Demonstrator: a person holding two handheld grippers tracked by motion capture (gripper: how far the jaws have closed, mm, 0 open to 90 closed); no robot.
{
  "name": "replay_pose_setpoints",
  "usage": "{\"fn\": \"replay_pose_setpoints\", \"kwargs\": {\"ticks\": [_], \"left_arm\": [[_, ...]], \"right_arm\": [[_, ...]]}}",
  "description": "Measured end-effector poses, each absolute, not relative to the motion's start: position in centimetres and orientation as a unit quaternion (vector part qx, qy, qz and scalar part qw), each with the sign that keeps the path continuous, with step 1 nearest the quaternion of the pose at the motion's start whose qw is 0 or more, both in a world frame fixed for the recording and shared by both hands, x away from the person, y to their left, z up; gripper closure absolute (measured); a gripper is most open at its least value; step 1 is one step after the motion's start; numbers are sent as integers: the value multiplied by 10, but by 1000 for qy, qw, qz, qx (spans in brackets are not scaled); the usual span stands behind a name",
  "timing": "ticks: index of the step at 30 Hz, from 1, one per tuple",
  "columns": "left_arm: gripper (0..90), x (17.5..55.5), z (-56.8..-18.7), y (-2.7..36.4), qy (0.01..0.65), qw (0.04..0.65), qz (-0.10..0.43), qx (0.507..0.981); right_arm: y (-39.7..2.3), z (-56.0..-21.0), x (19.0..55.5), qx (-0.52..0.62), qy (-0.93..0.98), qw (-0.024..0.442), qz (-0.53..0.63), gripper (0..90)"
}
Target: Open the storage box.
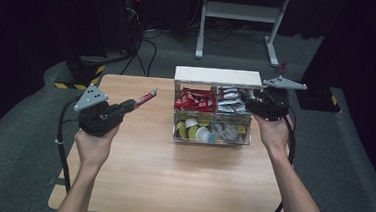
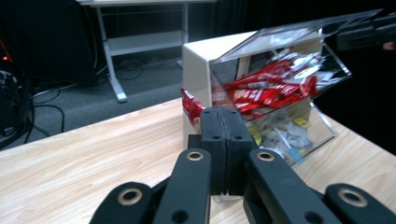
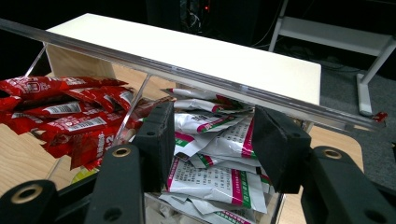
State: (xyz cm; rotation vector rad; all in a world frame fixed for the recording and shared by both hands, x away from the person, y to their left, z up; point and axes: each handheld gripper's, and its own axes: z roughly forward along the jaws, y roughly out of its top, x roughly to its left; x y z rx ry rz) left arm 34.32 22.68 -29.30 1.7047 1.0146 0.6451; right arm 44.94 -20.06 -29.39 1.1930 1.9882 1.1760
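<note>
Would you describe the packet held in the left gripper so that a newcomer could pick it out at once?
Start at the wooden table and its clear organizer box near the far edge. Left of the box, the left gripper is shut on one slim red sachet, held above the tabletop. It matches the red sachets in the box, but it alone is outside the box.

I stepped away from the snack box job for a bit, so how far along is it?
Partly done: the clear box already holds red packets beside white packets, with small cups below. In hand: the left hand-held gripper is shut on one red packet, away from the box. The right hand-held gripper stands at the white packets with a gap between its jaws. Left: that red packet is not yet with the others.
</note>
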Motion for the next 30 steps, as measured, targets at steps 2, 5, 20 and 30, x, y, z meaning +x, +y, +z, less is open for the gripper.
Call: {"fn": "replay_pose_setpoints", "kwargs": {"ticks": [2, 5, 20, 30], "left_arm": [[896, 345, -297, 229, 425, 501, 267, 705], [896, 346, -302, 231, 430, 498, 264, 705], [896, 354, -330, 240, 453, 483, 253, 705], [896, 359, -345, 240, 461, 469, 256, 708]], "right_arm": [[-200, -294, 449, 443, 737, 267, 436, 495], [-201, -294, 449, 443, 736, 267, 436, 494], [-199, -294, 449, 443, 738, 268, 433, 494], [-198, -294, 449, 442, 739, 269, 432, 495]]}}
